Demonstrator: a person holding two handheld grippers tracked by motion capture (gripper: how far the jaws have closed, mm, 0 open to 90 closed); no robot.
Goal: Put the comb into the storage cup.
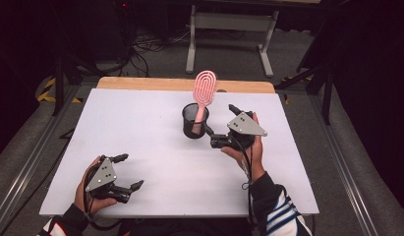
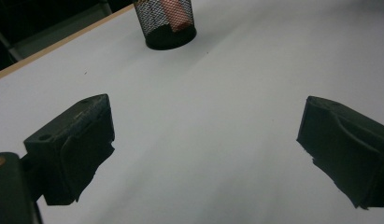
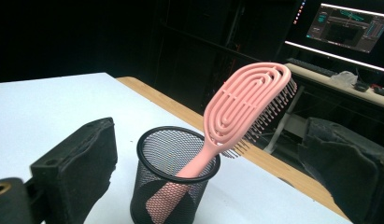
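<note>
From above, your right gripper [image 1: 223,124] sat just beside the black mesh cup [image 1: 194,120], jaws spread and empty, while your left gripper [image 1: 127,172] rested well apart, also released. The pink hairbrush [image 1: 203,93] stood handle-down in the cup. Your left gripper view showed the cup [image 2: 165,23] far ahead. Your right gripper view showed the hairbrush [image 3: 241,109] leaning up and right between its jaws.

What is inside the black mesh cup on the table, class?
The black mesh cup holds a pink hairbrush, handle down, leaning on the rim, head sticking out. The handle shows through the mesh. Whether anything else lies at the bottom cannot be told.
</note>
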